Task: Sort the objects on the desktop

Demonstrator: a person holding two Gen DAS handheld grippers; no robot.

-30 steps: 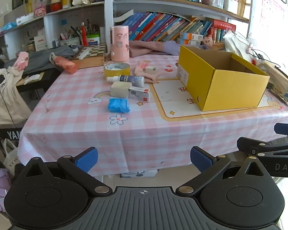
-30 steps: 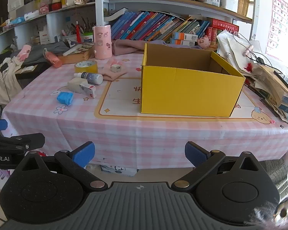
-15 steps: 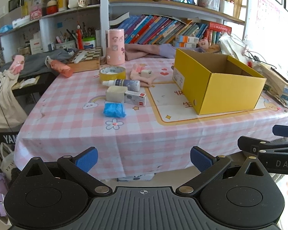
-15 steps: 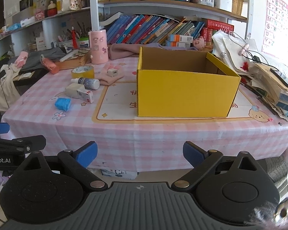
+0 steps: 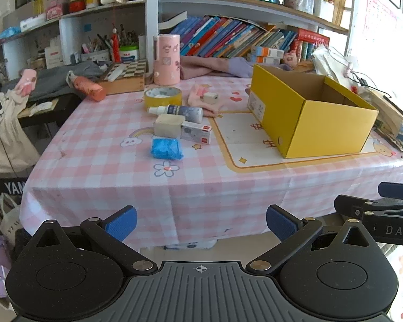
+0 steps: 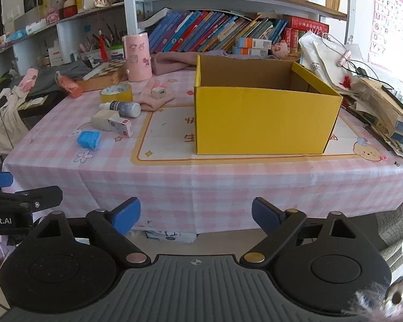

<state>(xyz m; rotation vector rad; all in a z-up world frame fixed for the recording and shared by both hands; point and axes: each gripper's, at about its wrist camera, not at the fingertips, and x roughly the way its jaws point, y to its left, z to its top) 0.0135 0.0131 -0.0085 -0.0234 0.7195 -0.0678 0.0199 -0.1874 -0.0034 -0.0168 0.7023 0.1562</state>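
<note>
Ahead of the left tool (image 5: 200, 224) and right tool (image 6: 196, 214), both with fingers apart and empty, short of the counter (image 5: 207, 187), the blue wad (image 5: 166, 148) lies beside a small carton (image 5: 195, 133), so a wide reach may knock neighbours before the yellow box (image 6: 263, 119).

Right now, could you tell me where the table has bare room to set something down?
Bare cloth runs along the near edge, in front of the blue packet and yellow box. The placemat strip between them is bare too. Around the tape roll and spray bottle, it is crowded.

Left tool (image 5: 201, 221) wide apart — short of table (image 5: 228, 187), yellow box (image 5: 313, 115).
</note>
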